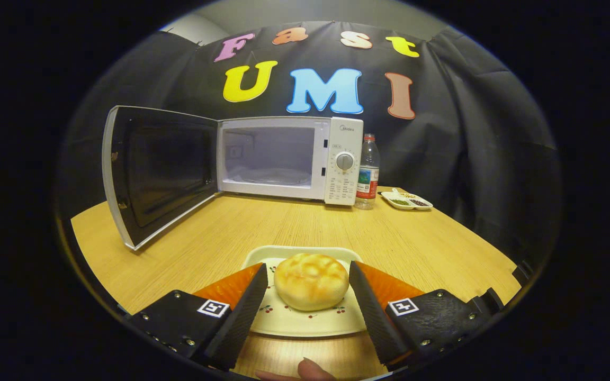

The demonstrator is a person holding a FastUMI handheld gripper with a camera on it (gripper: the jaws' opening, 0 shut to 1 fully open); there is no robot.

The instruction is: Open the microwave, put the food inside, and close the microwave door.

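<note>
A white microwave (289,159) stands at the back of the wooden table, its door (157,174) swung wide open to the left and its cavity lit and bare. A round golden bun (311,281) lies on a white plate (305,323) with a small cherry pattern at the table's near edge. My gripper (309,286) is open, one finger on each side of the bun, with small gaps between the pads and the bun. The fingers (241,312) hang low over the plate.
A clear water bottle (368,172) stands right of the microwave. Beyond it lies a small white divided dish (406,201) with bits of food. Bare wooden tabletop (294,222) stretches between the plate and the microwave. A fingertip (310,369) shows below the plate.
</note>
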